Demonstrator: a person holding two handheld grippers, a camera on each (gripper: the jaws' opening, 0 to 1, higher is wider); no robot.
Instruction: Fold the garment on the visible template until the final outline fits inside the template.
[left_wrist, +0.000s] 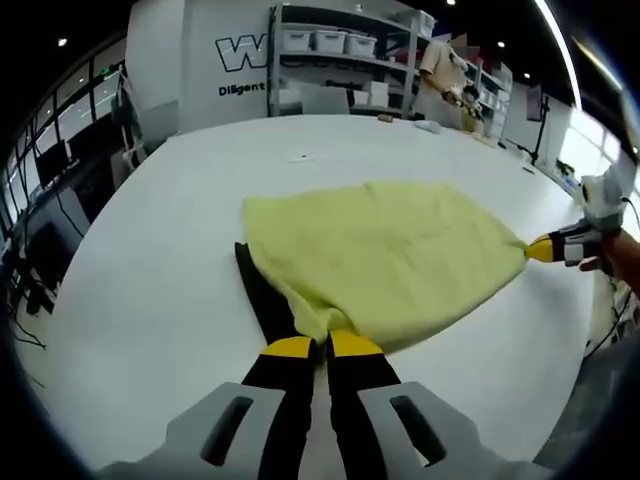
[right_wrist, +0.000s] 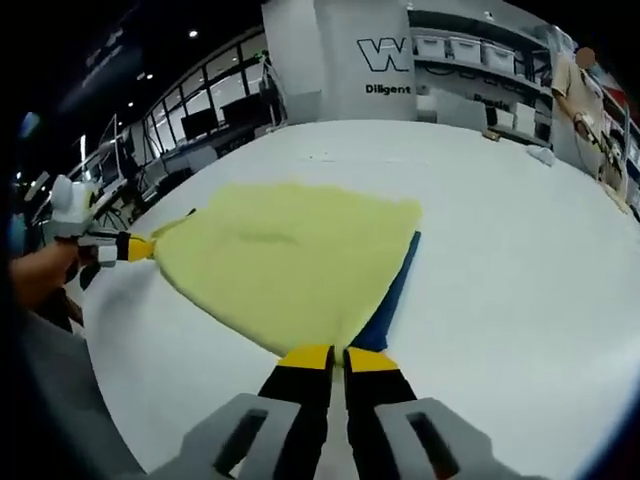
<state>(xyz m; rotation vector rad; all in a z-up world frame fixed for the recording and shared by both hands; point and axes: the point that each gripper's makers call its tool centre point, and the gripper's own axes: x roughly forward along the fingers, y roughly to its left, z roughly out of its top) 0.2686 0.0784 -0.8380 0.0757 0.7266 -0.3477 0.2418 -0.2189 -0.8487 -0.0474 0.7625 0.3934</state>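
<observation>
1. White desk in a shelved workroom.
2. Yellow garment spread over dark template, partly folded.
3. Left gripper and right gripper clenched on opposite garment corners.
4. Left to do: further folds.

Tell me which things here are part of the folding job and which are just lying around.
Part of the job:
yellow garment
dark template under it
left gripper, shut on a garment corner
right gripper, shut on the opposite corner
white table

Just lying about:
storage bins on shelves
small white item on the table's far side
person standing in the background
</observation>
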